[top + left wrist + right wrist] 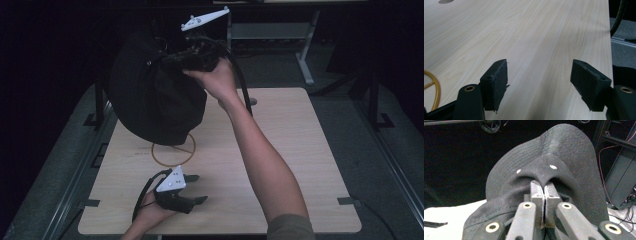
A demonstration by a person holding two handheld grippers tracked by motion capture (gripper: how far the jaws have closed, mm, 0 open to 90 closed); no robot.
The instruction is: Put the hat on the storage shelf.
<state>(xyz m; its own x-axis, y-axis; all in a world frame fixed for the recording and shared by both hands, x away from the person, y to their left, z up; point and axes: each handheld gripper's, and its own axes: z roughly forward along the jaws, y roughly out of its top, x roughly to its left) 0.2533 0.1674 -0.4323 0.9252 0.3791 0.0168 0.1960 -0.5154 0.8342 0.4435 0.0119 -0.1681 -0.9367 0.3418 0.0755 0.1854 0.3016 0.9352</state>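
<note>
Pinching a fold of the black hat point(155, 100) aloft over the table's point(280, 150) far left, my right gripper point(544, 192) could lose it if fabric slips; left gripper point(539, 82) rests spread, empty.

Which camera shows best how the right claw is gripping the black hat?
The right gripper view: the right claw is shut on a fold of the black hat. The high view shows the hat hanging above the table.
</note>
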